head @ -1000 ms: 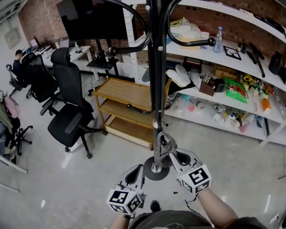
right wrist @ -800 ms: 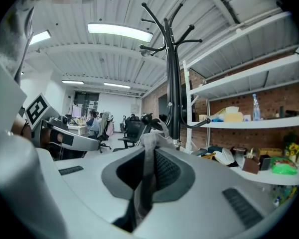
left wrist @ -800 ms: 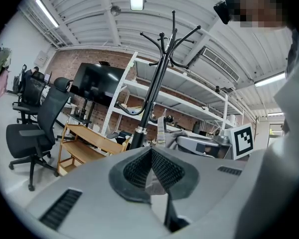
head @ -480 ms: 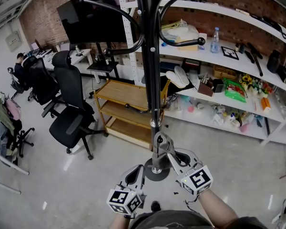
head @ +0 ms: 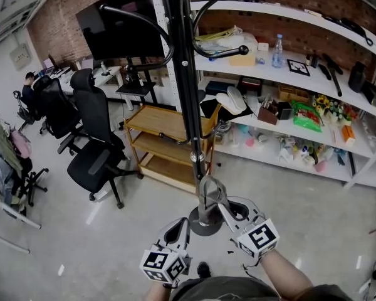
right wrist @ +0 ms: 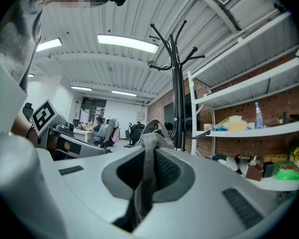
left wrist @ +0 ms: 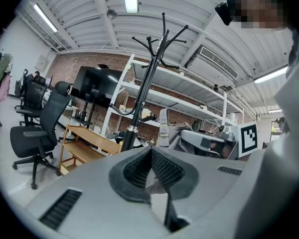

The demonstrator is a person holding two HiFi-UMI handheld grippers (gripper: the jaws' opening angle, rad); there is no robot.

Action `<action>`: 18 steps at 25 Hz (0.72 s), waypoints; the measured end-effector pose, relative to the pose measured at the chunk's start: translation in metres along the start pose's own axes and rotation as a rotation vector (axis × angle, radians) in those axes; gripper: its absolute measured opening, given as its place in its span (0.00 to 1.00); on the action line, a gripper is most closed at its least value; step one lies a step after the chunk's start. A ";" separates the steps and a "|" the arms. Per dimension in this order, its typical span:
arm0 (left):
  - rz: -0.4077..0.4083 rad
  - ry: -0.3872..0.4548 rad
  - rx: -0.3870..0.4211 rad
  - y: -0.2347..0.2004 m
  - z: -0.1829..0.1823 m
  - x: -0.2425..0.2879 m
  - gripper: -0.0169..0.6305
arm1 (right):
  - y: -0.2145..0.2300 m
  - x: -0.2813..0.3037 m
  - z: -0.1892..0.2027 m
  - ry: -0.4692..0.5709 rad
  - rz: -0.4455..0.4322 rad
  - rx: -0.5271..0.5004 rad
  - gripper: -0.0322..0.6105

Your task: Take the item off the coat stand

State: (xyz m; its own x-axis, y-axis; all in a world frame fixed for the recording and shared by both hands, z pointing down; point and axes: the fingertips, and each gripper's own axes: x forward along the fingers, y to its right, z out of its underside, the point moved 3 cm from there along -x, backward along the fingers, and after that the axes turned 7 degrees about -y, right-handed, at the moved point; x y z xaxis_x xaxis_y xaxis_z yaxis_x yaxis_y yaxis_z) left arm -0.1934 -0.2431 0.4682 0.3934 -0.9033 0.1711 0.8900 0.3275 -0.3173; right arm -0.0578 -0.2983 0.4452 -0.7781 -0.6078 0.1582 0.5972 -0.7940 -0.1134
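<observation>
R claw [right wrist: 148, 144] is clamped on a grey strap [right wrist: 145, 176], which runs up betw. its pads and loops over the tips. L claw [left wrist: 150, 152] is closed w/ nothing in it, just beside. Strap sits low, near the coat stand [head: 185, 105] pole, well below the bare hooks, so lift-off looks done. Left, prob.: carry it clear & set it down.

Both level: left gripper [head: 178, 224] jaws together, right gripper [head: 218, 200] jaws clamped.
</observation>
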 end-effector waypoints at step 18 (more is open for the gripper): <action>-0.048 0.020 -0.005 0.102 0.034 -0.055 0.04 | -0.023 -0.106 0.024 -0.033 -0.054 0.019 0.09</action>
State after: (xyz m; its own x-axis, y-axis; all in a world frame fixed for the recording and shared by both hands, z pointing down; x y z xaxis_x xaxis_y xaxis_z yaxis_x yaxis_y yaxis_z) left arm -0.1159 -0.1505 0.4585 0.3460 -0.9231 0.1678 0.9063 0.2826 -0.3143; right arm 0.0157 -0.2156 0.4547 -0.8027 -0.5632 0.1963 0.5582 -0.8253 -0.0853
